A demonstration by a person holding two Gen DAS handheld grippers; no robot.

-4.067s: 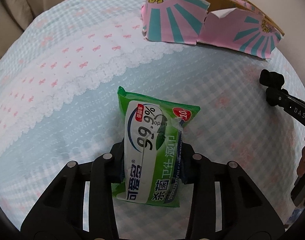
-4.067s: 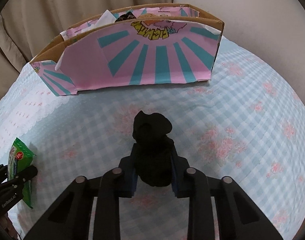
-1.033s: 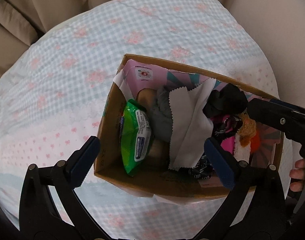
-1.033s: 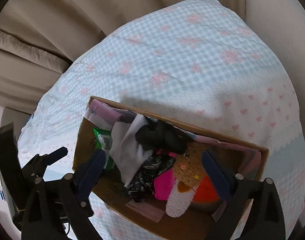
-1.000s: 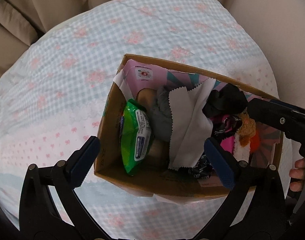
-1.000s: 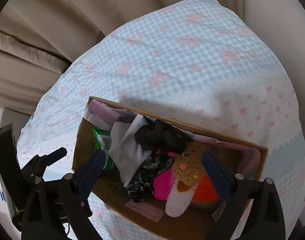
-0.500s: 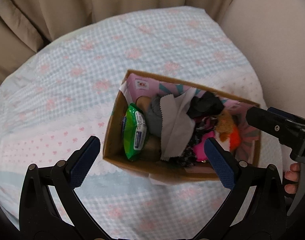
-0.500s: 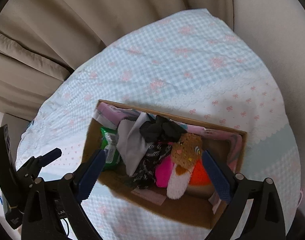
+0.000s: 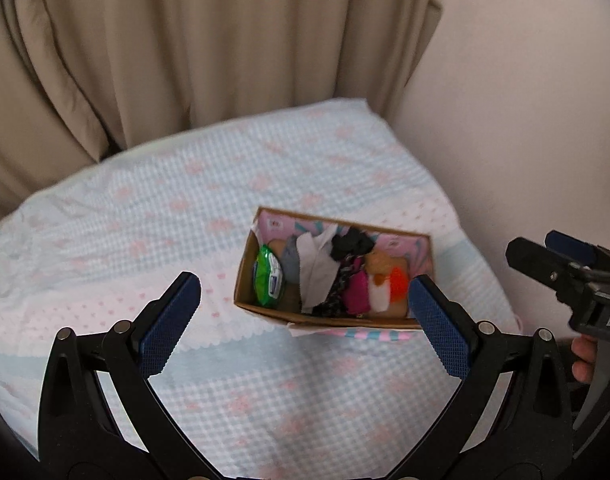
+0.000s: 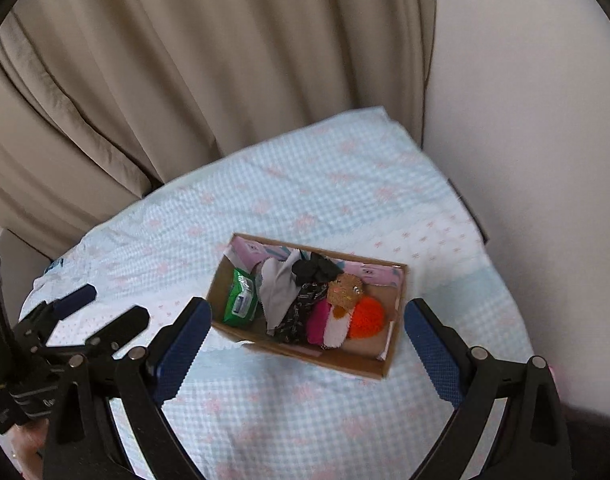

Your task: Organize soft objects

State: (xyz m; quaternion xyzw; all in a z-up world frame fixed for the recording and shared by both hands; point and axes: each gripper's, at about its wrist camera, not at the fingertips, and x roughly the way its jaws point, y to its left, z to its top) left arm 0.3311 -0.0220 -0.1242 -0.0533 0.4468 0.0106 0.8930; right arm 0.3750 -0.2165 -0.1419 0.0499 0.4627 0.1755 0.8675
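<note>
A cardboard box (image 9: 241,276) with pink lining sits on the bed; it also shows in the right wrist view (image 10: 393,344). Inside lie a green wipes pack (image 9: 269,276) (image 10: 241,300), a white cloth (image 9: 317,268) (image 10: 277,284), a black soft item (image 9: 351,242) (image 10: 315,268), a brown plush (image 10: 345,286), and pink, white and orange soft things (image 10: 367,316). My left gripper (image 9: 305,312) is open and empty, high above the box. My right gripper (image 10: 305,336) is open and empty, also well above the box.
The bed cover (image 9: 165,208) is light blue check with pink flowers and a white lace band. Beige curtains (image 9: 185,60) hang behind the bed. A pale wall (image 9: 525,100) stands at the right. The other gripper shows at each view's edge.
Both grippers have pulled up and back from the box, which now looks smaller and farther. The curtains and wall have come into view. Box contents have not moved.
</note>
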